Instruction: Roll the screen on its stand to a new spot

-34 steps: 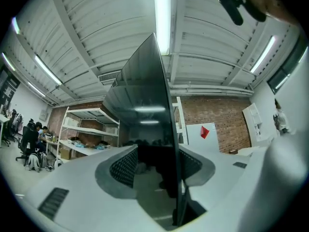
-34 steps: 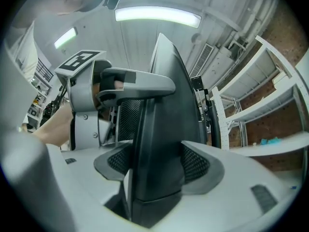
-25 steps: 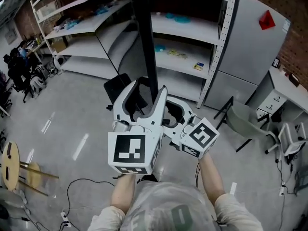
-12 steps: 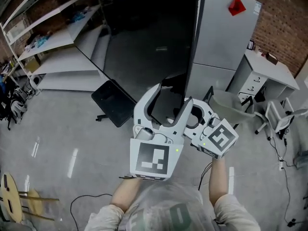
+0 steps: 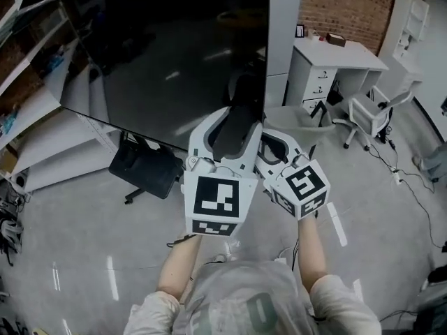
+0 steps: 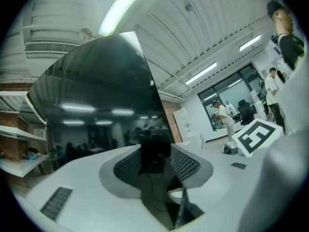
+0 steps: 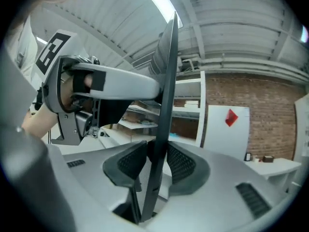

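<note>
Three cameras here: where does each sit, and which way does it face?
Head view: on the person's head, facing steeply down at the screen; both forearms, the left gripper and the right gripper show.
Left gripper view: rides that gripper, looking along its jaws, just closed further on the screen's lower part.
Right gripper view: rides that gripper, looking along its jaws, just closed further on the screen's edge; the left gripper shows too.
Shared: all three show the screen.

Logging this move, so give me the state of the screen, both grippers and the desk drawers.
screen: dark, only reflections.
left gripper: jaws just been closing, clamped on the screen's edge.
right gripper: jaws just been closing, clamped on the screen's edge.
desk drawers: shut.
</note>
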`<state>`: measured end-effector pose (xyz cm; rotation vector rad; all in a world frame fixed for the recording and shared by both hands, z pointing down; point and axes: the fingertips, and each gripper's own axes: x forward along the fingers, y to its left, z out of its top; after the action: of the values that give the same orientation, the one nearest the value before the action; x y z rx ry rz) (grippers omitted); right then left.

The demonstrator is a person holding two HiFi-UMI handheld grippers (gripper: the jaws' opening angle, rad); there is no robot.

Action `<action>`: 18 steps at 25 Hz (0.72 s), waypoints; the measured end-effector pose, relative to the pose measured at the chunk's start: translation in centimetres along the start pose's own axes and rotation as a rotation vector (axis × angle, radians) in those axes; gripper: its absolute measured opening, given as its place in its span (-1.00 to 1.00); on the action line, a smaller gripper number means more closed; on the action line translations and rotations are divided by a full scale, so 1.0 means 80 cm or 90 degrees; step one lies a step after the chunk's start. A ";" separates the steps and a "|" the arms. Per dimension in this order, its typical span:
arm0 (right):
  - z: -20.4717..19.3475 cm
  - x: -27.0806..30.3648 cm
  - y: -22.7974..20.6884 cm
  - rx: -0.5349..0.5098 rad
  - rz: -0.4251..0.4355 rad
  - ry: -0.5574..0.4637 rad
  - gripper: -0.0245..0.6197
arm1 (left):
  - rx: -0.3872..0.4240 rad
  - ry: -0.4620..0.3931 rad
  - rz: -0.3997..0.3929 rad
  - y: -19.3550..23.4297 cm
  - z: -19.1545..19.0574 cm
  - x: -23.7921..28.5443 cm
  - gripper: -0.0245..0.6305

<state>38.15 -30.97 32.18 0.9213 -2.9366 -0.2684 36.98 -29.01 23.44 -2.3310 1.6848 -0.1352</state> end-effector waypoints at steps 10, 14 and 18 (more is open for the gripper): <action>-0.022 -0.008 -0.119 0.000 -0.233 0.028 -0.48 | 0.013 0.051 -0.115 -0.026 -0.017 0.115 -0.60; -0.029 -0.003 -0.158 0.017 -0.274 0.034 -0.48 | -0.022 0.048 -0.155 -0.045 -0.037 0.145 -0.65; -0.033 -0.001 -0.185 -0.048 -0.334 0.039 -0.47 | -0.046 0.041 -0.164 -0.045 -0.052 0.154 -0.67</action>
<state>46.76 -43.25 32.09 1.6377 -2.5558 -0.3566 43.31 -40.26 27.45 -2.6167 1.4306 -0.2037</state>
